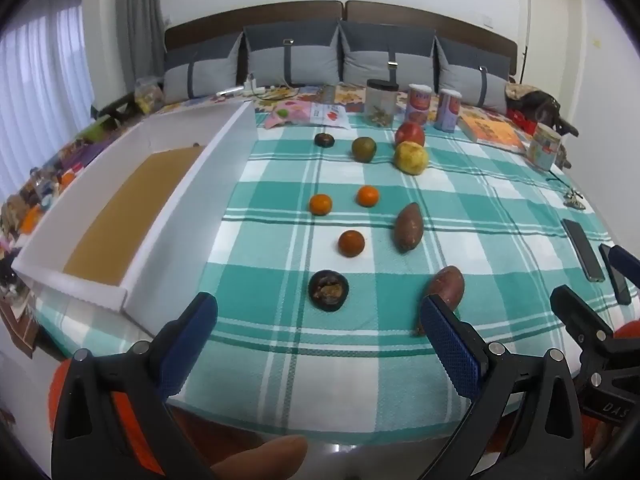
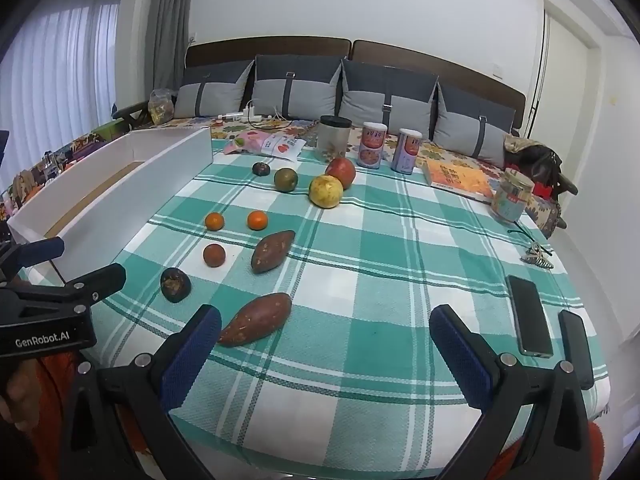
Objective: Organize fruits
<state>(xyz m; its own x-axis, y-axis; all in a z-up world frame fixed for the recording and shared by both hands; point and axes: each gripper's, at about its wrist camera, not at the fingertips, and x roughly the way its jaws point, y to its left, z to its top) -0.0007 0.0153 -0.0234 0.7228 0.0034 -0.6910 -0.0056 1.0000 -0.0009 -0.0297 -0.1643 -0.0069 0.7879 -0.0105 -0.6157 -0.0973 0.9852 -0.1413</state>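
Note:
Fruits lie on a green checked cloth (image 1: 500, 208): three small oranges (image 1: 321, 204), two dark round fruits (image 1: 328, 291), two sweet potatoes (image 1: 409, 227), a green-brown fruit (image 1: 363, 149), a yellow fruit (image 1: 411, 157) and a red apple (image 1: 409, 133). A white open box (image 1: 188, 196) with a brown floor stands at the left. My left gripper (image 1: 320, 320) is open, just short of the near dark fruit. My right gripper (image 2: 326, 338) is open and empty over the front edge, its left finger (image 2: 192, 356) beside the near sweet potato (image 2: 256, 319).
Two phones (image 2: 530, 314) lie at the right edge. A jar (image 2: 333, 138), two cans (image 2: 372, 145), a snack bag (image 2: 266, 145), a book (image 2: 458, 180) and a tub (image 2: 512, 194) stand along the back. Grey cushions line the headboard.

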